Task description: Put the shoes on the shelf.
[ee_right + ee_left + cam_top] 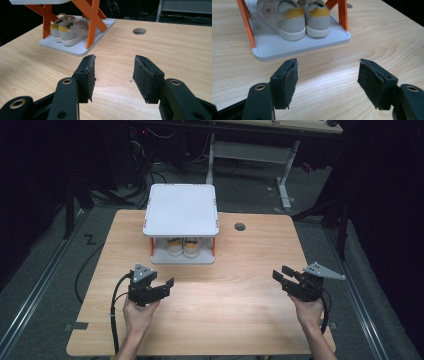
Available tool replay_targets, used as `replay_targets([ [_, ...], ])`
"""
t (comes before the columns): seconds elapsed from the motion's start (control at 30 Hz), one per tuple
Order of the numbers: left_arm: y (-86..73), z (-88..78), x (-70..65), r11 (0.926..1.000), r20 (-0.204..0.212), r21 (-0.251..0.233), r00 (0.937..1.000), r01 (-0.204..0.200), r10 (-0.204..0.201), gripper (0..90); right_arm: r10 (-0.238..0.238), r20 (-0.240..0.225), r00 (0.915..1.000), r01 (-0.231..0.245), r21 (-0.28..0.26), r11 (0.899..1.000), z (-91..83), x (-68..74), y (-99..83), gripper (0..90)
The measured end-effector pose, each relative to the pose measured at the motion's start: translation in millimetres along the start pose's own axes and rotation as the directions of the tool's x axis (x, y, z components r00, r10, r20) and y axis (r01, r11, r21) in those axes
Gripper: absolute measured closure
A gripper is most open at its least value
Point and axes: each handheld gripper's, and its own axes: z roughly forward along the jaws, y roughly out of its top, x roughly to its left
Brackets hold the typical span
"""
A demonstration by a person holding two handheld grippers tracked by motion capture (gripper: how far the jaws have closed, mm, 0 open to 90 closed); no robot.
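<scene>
A dark room with cables on the floor surrounds a light wooden table (200,320), which fills the middle of the high view. In the upper centre of that view stands a small shoe rack (181,210) with a white top shelf, orange legs and a pale bottom tray. On the tray a pair of grey sneakers with yellow heels (182,246) stands side by side, heels toward the person.

The left gripper (161,289) is in the lower left of the high view, the right gripper (283,274) in the lower right. Both have their jaws spread wide and hold nothing; both are well apart from the rack. In the left gripper view the sneakers (294,17) are at the top, just ahead of the jaws.

The step, I judge, is to reach for the shoes. To do it well, the left gripper should go in low between the orange legs, under the top shelf, and close on one heel only. The other shoe touches it, so a slow approach is better.
</scene>
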Motion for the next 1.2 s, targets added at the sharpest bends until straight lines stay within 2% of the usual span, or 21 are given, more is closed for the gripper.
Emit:
replay_targets([
  [0.23, -15.0, 4.2, 8.0, 0.9993, -0.018, 0.026, 0.9995, 0.027, -0.026, 32.4, 0.025, 0.023, 0.9994, -0.026, 0.028, 0.999, 2.3, -7.4, -15.5, 50.5],
  [0.5, -30.6, 14.3, 15.2, 0.9964, -0.042, 0.073, 0.9983, 0.043, -0.04, 32.2, 0.04, 0.071, 0.9967, -0.046, 0.076, 0.996, 6.9, -17.4, -35.5, 49.9],
  [0.83, -40.2, 28.5, 20.7, 0.9929, -0.103, 0.116, 0.9946, 0.027, -0.015, 32.2, 0.031, 0.131, 0.991, -0.05, 0.147, 0.988, 20.1, -26.4, -52.7, 49.3],
  [1.07, -44.1, 37.1, 23.8, 0.9914, -0.152, 0.13, 0.9884, 0.018, 0.001, 32.2, 0.001, 0.178, 0.9841, -0.036, 0.198, 0.98, 33.4, -32.0, -62.5, 48.3],
  [1.2, -47.3, 42.9, 24.9, 0.9897, -0.179, 0.143, 0.9837, 0.011, 0.015, 31.7, -0.002, 0.203, 0.9791, -0.044, 0.22, 0.975, 40.3, -36.0, -70.2, 47.3],
])
